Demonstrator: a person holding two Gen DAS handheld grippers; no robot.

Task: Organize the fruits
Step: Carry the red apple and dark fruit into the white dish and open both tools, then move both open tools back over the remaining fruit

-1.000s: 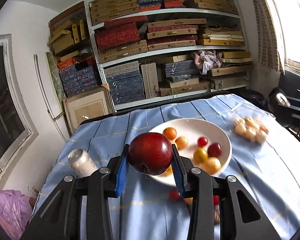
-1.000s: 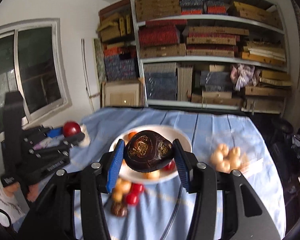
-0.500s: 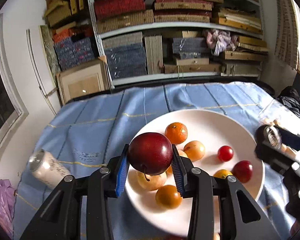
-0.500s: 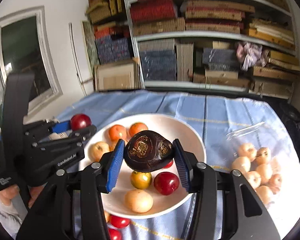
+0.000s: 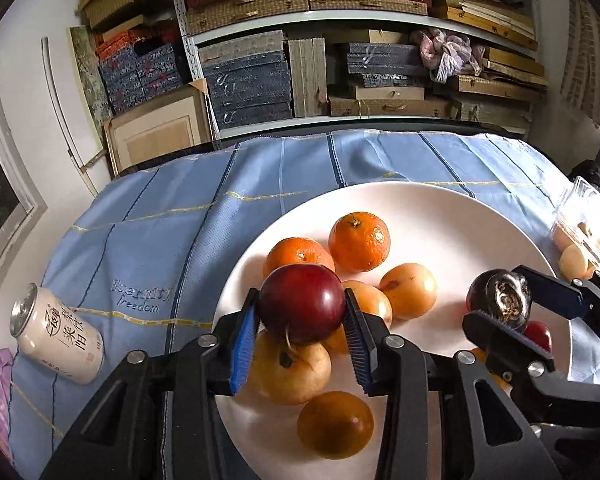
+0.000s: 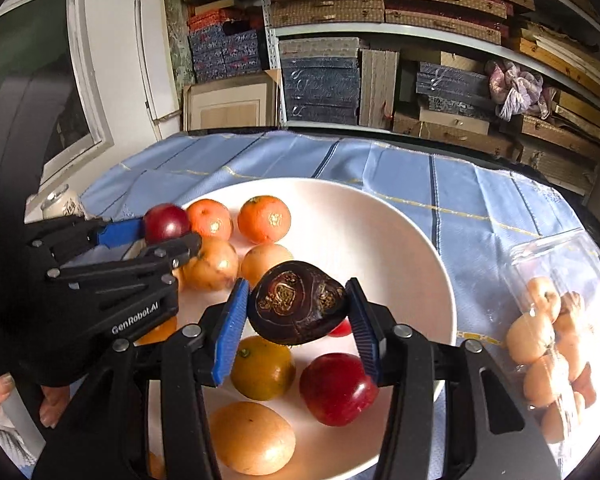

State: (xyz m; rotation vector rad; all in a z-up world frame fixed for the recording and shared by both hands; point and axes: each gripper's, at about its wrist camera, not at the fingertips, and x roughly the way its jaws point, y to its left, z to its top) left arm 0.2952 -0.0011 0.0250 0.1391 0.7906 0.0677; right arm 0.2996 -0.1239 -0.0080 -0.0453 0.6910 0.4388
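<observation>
Fruits are mid-delivery: nearest the left camera, the left gripper point(image 5: 302, 336) has its jaws opening around a red plum point(image 5: 302, 308) that sits just above a pale yellow fruit point(image 5: 288, 372) on the white plate point(image 5: 440, 216), while the right gripper point(image 6: 298, 330) is clamped on a dark purple fruit point(image 6: 298, 308) poised over a red fruit point(image 6: 336, 388) and an orange one point(image 6: 262, 368). Good practice would be to release each piece low over a bare patch of plate, since fruit dropped onto round neighbours is judged likely to roll. Farther off, two tangerines point(image 5: 358, 246) rest mid-plate, a drink can point(image 5: 56, 340) lies on the blue cloth point(image 5: 172, 240) at left, and a clear bag of small pale fruits point(image 6: 552, 352) sits beside the plate at right.
</observation>
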